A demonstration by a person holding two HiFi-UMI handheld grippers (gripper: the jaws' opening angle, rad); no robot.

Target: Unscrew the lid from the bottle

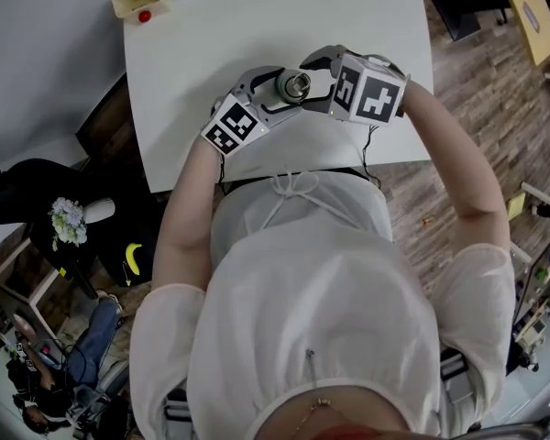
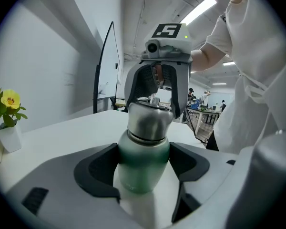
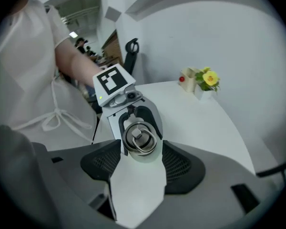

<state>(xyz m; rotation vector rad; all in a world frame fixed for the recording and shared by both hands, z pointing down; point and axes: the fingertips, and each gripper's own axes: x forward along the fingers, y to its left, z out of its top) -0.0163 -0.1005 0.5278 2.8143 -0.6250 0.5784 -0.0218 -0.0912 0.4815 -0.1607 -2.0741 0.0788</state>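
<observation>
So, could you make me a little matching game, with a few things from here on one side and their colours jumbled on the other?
Things:
1. bottle body
2. lid
3. flowers
4. marker cube

Colours:
A. yellow
B. black and white
C. green
D. silver

Pairs: 1-C, 2-D, 3-A, 4-B

Tabletop (image 1: 257,35) lies open; flower pot (image 3: 202,88) occupies far corner.

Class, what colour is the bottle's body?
The bottle is green; left gripper view shows it best.
</observation>
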